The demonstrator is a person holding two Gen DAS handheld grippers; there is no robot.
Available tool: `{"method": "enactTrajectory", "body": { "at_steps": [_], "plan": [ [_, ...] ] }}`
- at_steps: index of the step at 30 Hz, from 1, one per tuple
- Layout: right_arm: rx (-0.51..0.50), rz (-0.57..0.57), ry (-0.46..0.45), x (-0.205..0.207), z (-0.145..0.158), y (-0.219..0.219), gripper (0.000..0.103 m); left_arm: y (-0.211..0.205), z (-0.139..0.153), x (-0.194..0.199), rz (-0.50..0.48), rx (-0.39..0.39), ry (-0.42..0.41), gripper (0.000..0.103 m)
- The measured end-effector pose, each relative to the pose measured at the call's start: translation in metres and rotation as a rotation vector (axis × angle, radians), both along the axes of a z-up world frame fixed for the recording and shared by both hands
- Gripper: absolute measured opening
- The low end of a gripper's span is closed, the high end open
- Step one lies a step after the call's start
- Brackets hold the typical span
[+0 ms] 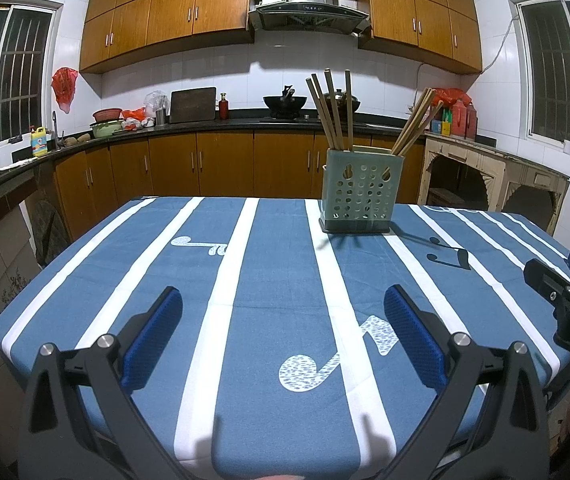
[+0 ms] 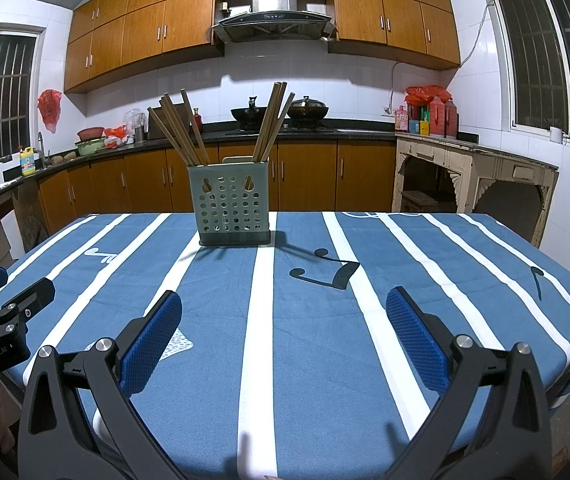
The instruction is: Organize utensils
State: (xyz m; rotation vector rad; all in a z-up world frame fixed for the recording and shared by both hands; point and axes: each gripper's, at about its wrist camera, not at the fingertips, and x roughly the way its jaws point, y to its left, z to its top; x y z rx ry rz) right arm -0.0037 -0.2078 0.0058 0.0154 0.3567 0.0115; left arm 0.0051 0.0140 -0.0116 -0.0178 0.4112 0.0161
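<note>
The holder [image 1: 358, 192], a pale green perforated box, stands upright on the table [image 1: 245, 288] near its far edge, with its base flat on the blue striped cloth [image 2: 305, 340]. Chopsticks [image 1: 331, 110] stick out of it in two bunches: one bunch leans left, the other [image 2: 274, 124] leans right, and the two fan apart above the rim. From the left wrist view the holder sits right of centre; from the right wrist view it sits slightly left of centre, so it lies between the two grippers' lines of sight and well ahead of both.

The left gripper [image 1: 283, 332] hovers over the near part of the table with its blue pads [image 1: 153, 336] wide apart and nothing between them. The right gripper [image 2: 284, 334] is held the same way, fingers spread and holding nothing, its pads [image 2: 415, 340] over the cloth. Each gripper shows at the side of the other's view: the right one at the right border of the left view, the left one [image 2: 3, 312] at the left border of the right view, so they sit side by side but apart.

Between the grippers and the holder the cloth lies flat, carrying only printed music notes and white stripes. The near table edge falls just under the fingers, and the cloth hangs over the left and right edges. Beyond the far edge stand the brown cabinets [image 2: 145, 184] and a worn cream side table [image 2: 473, 172], well apart from the holder.
</note>
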Motion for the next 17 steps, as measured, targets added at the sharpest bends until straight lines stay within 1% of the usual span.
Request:
{"method": "enactTrajectory", "body": {
  "at_steps": [17],
  "plan": [
    [0.001, 0.002, 0.003, -0.0029, -0.0042, 0.0016, 0.101, 0.0053, -0.0033, 0.0004, 0.000, -0.012, 0.012, 0.099]
  ]
}}
